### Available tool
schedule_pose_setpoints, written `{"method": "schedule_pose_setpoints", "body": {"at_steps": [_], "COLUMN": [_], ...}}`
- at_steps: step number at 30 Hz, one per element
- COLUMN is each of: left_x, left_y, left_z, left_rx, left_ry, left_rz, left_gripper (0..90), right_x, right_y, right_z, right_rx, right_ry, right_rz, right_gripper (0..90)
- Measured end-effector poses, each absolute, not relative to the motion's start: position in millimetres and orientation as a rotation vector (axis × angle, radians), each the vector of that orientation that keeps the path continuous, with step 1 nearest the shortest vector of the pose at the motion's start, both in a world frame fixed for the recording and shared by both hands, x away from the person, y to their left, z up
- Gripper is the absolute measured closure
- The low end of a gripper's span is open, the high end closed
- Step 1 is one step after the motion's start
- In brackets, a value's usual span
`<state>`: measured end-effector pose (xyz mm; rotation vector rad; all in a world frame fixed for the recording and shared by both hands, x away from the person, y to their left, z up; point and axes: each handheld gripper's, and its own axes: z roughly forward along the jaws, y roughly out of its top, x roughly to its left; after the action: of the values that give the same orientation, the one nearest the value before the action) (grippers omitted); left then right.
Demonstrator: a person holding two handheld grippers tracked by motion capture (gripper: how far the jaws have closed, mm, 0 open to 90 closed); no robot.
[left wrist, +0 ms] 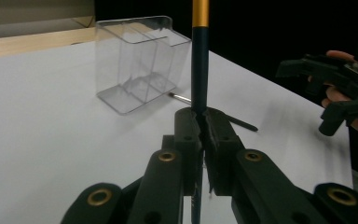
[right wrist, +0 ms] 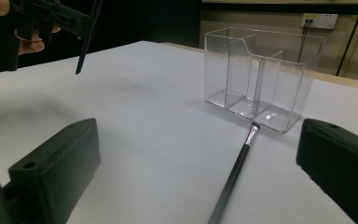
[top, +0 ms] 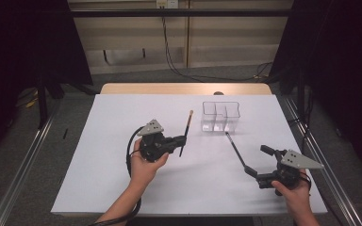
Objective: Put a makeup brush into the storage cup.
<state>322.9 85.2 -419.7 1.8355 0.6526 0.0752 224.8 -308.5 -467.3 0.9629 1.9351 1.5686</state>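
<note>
1. The left claw (top: 185,139) is sitting over the middle of the bench (top: 113,141), held by the left hand (top: 143,165).
2. It is clenching a dark brush (top: 185,133) with a gold band; in the left gripper view the jaws are pressing together on the handle (left wrist: 199,70), which is standing upright between them.
3. In the high view that brush is running from near the claw toward the far side, its gold end pointing far; in the right gripper view its lower tip (right wrist: 85,51) is hanging clear above the bench.
4. The right claw (top: 259,164) is sitting at the near right of the bench, in the right hand (top: 294,193), with its jaws spread wide and grasping nothing.
5. A second brush (top: 235,149) is lying flat on the bench, and in the right gripper view its handle (right wrist: 230,179) is passing between the spread jaws without touching them.
6. Its bristle end (right wrist: 252,132) is lying just beside the near wall of a clear box (top: 220,116).
7. The box is standing upright at the far right of the middle, split into compartments (right wrist: 261,70).
</note>
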Motion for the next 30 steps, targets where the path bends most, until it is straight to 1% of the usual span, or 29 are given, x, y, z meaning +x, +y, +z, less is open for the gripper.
{"method": "schedule_pose_setpoints", "body": {"at_steps": [9, 30], "left_x": [322, 318], "left_y": [76, 70], "left_z": [-424, -425], "left_rx": [1.821, 1.83], "left_ry": [0.603, 0.545], "left_rz": [0.036, 0.055], "left_gripper": [84.6, 84.6], "right_x": [225, 230], "right_y": [-308, -304], "right_z": [-467, -463], "right_rx": [0.958, 0.963], "right_ry": [1.935, 1.933], "right_rz": [1.57, 1.578], "right_gripper": [0.0, 0.0]}}
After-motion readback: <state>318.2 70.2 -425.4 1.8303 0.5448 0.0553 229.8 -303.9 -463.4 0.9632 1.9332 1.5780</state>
